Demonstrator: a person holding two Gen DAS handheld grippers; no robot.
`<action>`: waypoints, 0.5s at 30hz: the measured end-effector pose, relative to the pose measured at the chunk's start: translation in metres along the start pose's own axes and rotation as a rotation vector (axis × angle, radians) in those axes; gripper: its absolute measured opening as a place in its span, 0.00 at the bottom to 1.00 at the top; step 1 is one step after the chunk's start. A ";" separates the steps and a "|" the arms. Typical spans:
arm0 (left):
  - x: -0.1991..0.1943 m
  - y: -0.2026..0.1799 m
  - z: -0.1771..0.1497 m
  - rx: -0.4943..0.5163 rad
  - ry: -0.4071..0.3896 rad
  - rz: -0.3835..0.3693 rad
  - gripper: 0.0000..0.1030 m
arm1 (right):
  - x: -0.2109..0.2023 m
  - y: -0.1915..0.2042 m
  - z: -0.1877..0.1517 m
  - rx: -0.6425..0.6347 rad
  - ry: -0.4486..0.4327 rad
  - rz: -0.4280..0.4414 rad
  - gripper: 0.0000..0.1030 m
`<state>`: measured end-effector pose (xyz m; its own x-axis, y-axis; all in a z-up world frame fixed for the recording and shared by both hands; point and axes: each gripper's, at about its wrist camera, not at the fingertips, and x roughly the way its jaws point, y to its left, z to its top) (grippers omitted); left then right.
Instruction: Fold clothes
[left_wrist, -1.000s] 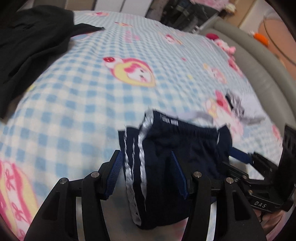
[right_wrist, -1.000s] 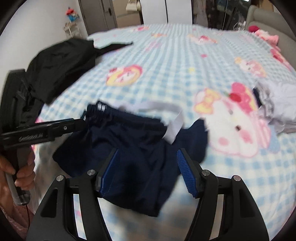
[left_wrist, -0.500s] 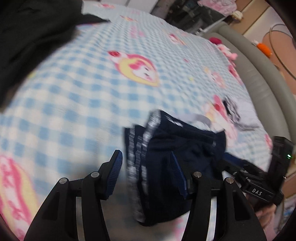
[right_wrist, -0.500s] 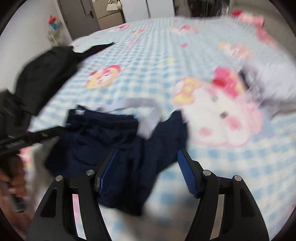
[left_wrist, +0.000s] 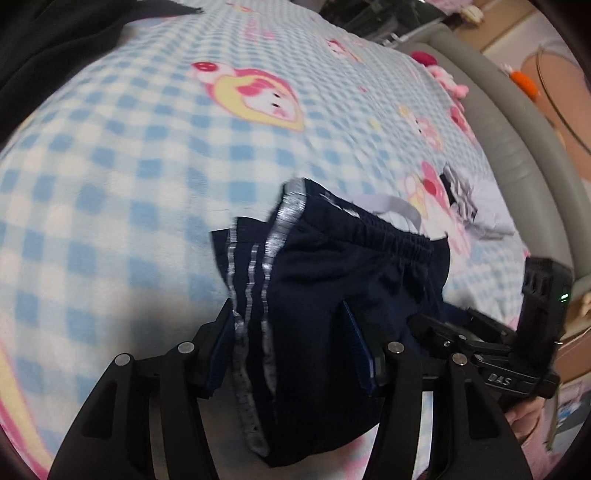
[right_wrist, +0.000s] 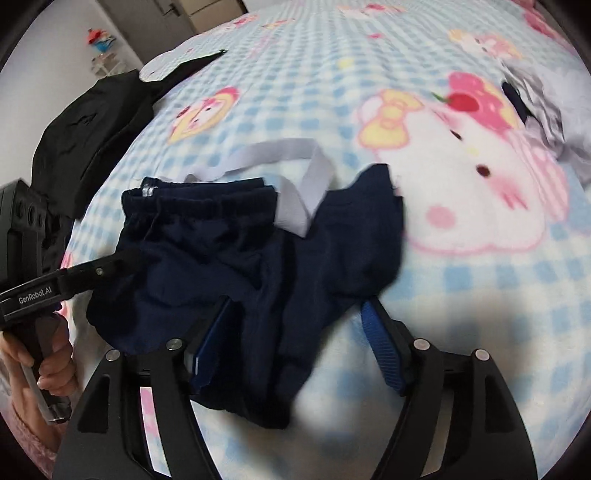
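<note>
Navy striped sports shorts (left_wrist: 332, 295) lie bunched on the blue-checked cartoon bedspread (left_wrist: 110, 166). The left gripper (left_wrist: 291, 354) straddles them, jaws parted (grip unclear); the right gripper (right_wrist: 295, 343) jaws are opening, cloth between.

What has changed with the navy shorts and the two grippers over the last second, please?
The navy shorts have sunk onto the checked blanket. The right gripper is opening, its right pad now clear of the cloth. The left gripper still straddles the striped edge. The black garment and grey clothes stayed put.
</note>
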<state>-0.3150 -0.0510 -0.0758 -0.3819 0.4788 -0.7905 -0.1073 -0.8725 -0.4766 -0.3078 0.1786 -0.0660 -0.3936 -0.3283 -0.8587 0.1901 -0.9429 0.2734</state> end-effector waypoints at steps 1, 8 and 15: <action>0.000 -0.001 0.001 -0.003 -0.013 -0.004 0.55 | 0.001 0.002 0.001 -0.010 -0.013 0.006 0.70; -0.002 -0.010 0.007 0.022 -0.059 -0.012 0.35 | 0.005 -0.011 0.007 0.068 -0.066 0.057 0.42; 0.016 -0.005 0.007 -0.048 -0.013 -0.011 0.44 | 0.014 -0.012 0.009 0.103 -0.053 0.107 0.36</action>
<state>-0.3274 -0.0393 -0.0835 -0.3931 0.4864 -0.7803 -0.0674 -0.8616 -0.5032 -0.3237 0.1848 -0.0772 -0.4238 -0.4269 -0.7989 0.1415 -0.9023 0.4071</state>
